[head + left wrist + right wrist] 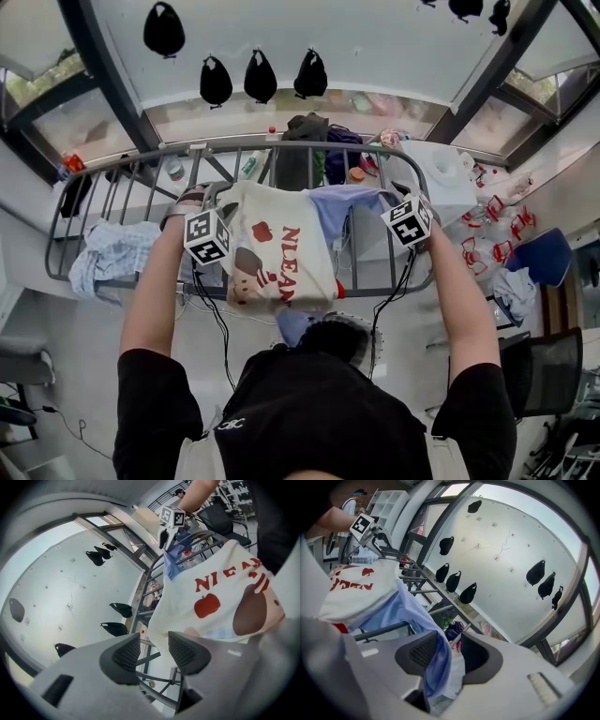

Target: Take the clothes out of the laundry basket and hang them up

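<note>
The cream T-shirt point(272, 253), soft and light (it could easily slide off a rail), lies draped across the drying rack point(225, 143) and is best taken by the shoulders. It sits just beyond the left gripper point(152, 654), whose jaws stand apart and empty. The right gripper point(449, 649) is also released, with blue cloth point(417, 616) hanging loose between its jaws.

I'd call this an office or lab space: dark-framed windows point(101, 66), black office chair point(548, 370), white shelving point(389, 501), floor cables point(217, 323), and a metal drying rack point(281, 146).
</note>
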